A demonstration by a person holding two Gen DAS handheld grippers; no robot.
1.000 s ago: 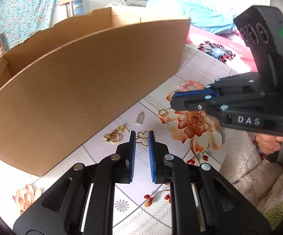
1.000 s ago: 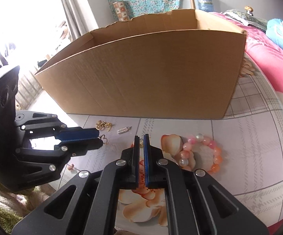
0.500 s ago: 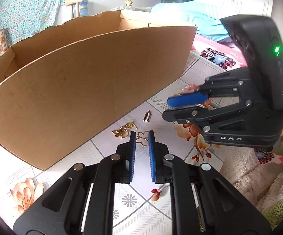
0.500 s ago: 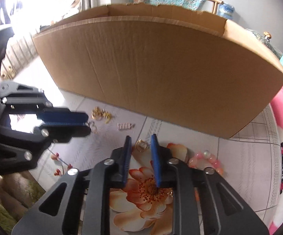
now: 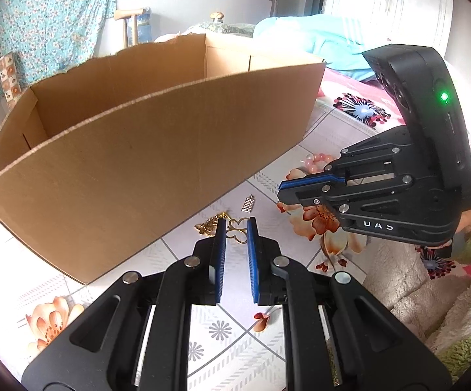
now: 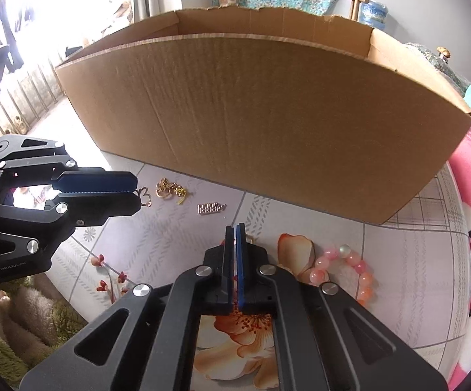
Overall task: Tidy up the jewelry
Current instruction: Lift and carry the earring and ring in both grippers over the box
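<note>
My right gripper (image 6: 235, 229) has just closed its jaws; the blue pads now stand pressed together, with a small gold ring (image 6: 249, 236) peeping out just beside the tips, and I cannot tell whether it is pinched or only lying against them. My left gripper (image 5: 236, 224) has its jaws a narrow gap apart, with a gold butterfly charm (image 5: 236, 230) lying on the cloth between the tips, the pads not pressing on it. Just beside that charm lies a tangle of gold pieces (image 6: 170, 190), and a little further a small silver charm (image 6: 210, 208). A pink bead bracelet (image 6: 343, 268) lies to the right of my right gripper on the flowered tablecloth (image 6: 414, 296). Behind all the jewelry stands an open cardboard box (image 6: 268, 123), its near wall close to the pieces.
</note>
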